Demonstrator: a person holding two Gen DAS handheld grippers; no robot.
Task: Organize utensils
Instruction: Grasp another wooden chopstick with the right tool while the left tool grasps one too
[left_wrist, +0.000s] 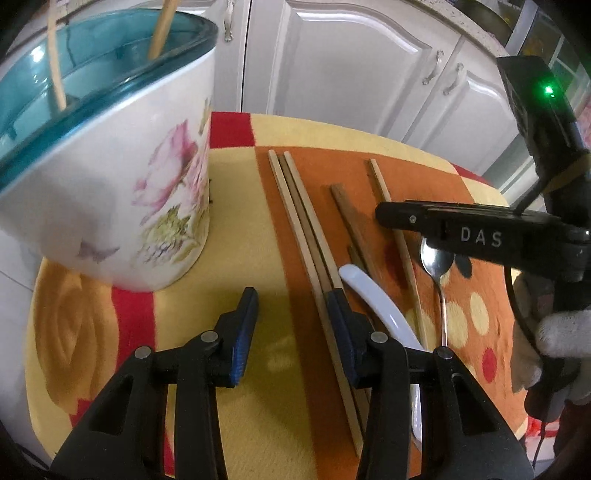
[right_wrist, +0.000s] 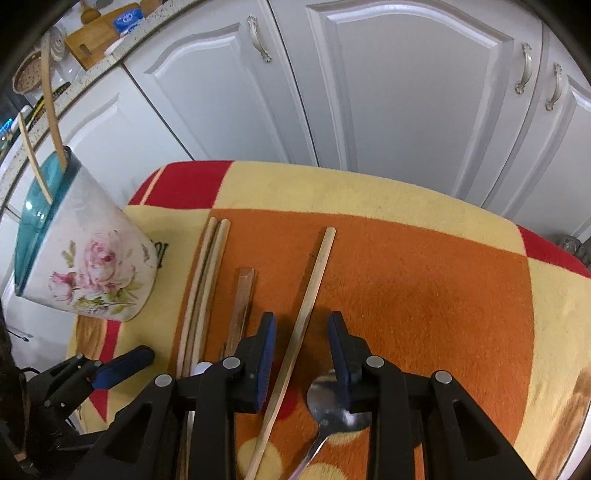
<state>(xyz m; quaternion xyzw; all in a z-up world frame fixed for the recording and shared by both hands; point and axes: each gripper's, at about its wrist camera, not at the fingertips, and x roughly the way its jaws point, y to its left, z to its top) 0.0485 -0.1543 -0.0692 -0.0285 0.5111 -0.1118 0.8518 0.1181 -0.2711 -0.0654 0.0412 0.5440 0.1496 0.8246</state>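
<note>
Right wrist view: right gripper (right_wrist: 302, 352) spread, straddling one chopstick (right_wrist: 308, 306); spoon (right_wrist: 334, 402) touching
Left gripper (left_wrist: 291, 314): spread, empty
Risk: closing pinches spoon too; chopstick rolls

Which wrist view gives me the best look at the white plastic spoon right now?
Left wrist. There the white plastic spoon lies on the blanket beside the left gripper, its curved length mostly visible. The right wrist view shows only a small white bit of it behind the right gripper.
</note>
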